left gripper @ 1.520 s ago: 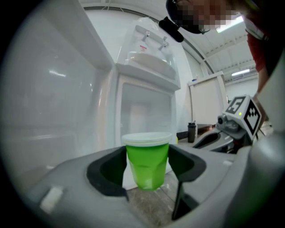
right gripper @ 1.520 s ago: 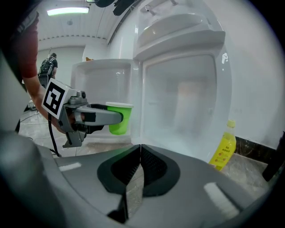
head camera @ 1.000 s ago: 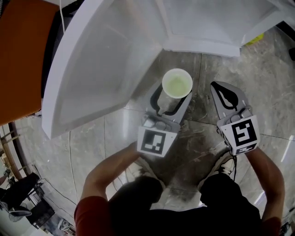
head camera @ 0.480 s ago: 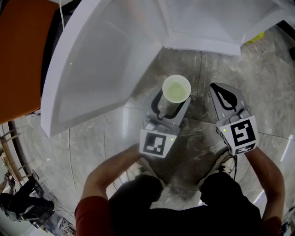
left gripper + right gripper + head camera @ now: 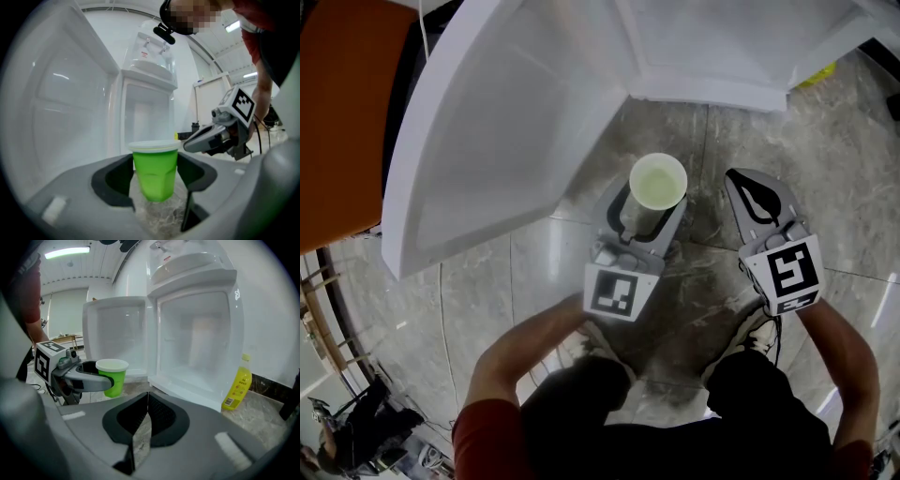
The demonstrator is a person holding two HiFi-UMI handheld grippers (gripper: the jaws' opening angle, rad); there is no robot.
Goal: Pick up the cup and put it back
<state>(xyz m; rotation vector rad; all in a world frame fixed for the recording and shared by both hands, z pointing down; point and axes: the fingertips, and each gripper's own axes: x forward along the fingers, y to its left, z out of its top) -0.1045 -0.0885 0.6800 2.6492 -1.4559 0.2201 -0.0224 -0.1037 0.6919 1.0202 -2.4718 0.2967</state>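
Little change over the last second: the cup (image 5: 657,181) and left gripper (image 5: 653,194) drift slightly toward the person, then hold. Reads as a pause mid-carry, put-back not yet done. Left gripper clamps the green cup by its sides below the rim, upright, clear of the floor (image 5: 825,169), before the open fridge (image 5: 506,122). Right gripper (image 5: 742,186) closed, empty, near the cup's right

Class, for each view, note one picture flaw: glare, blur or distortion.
Head view: glare patches on the glossy floor. Left gripper view: dark fisheye corners; green cup sharp, foreground soft. Right gripper view: white cabinet edges bow; ceiling light blown out.
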